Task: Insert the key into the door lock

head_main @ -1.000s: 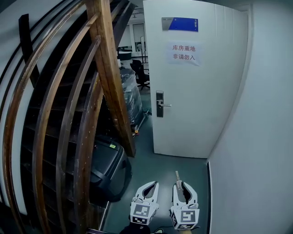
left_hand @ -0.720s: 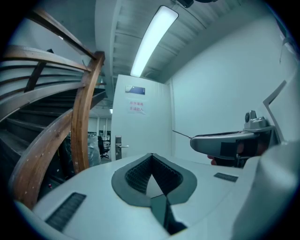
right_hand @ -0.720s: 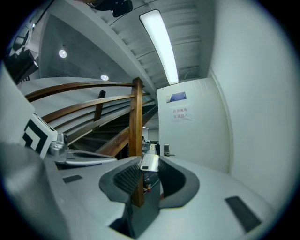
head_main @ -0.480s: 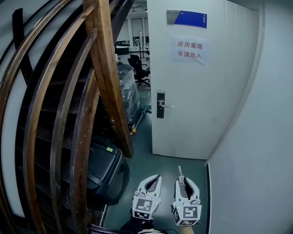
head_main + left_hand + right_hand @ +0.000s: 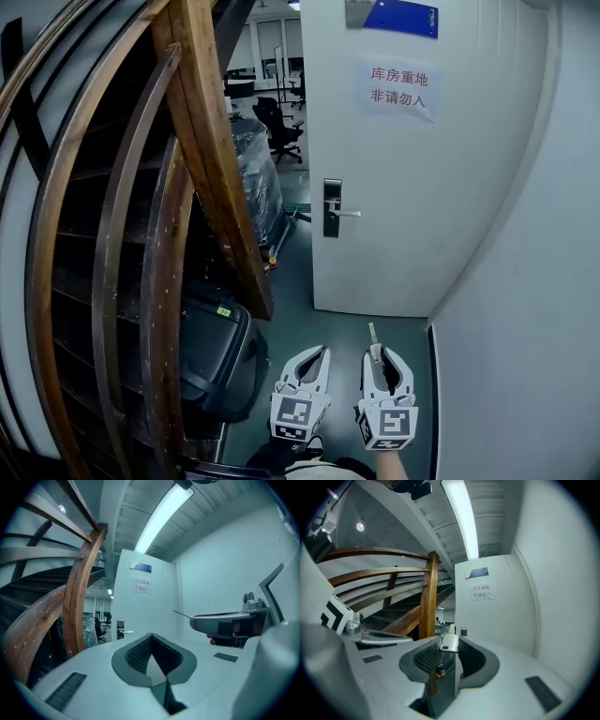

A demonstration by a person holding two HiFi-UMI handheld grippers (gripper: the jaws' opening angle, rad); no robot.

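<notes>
A white door [image 5: 412, 187] stands ahead with its metal lock plate [image 5: 332, 208] and lever handle [image 5: 346, 214] on its left edge. My right gripper [image 5: 379, 352] is low in the head view, shut on a silver key [image 5: 373, 335] whose blade points up toward the door. In the right gripper view the key [image 5: 449, 642] sits between the pads, and the lock plate [image 5: 463, 631] shows small just beyond it. My left gripper [image 5: 320, 352] hangs beside the right one, shut and holding nothing. The lock [image 5: 120, 627] is far off in the left gripper view.
A curved wooden stair railing [image 5: 211, 159] fills the left. A black case [image 5: 216, 347] lies on the floor under it. A wrapped pallet [image 5: 253, 178] and an office chair [image 5: 281, 131] stand beyond the door's edge. A plain wall [image 5: 511, 328] closes the right.
The head view has drawn nearer to the door, which now looks larger. Both grippers have shifted slightly right and forward, still side by side, the key still held.
</notes>
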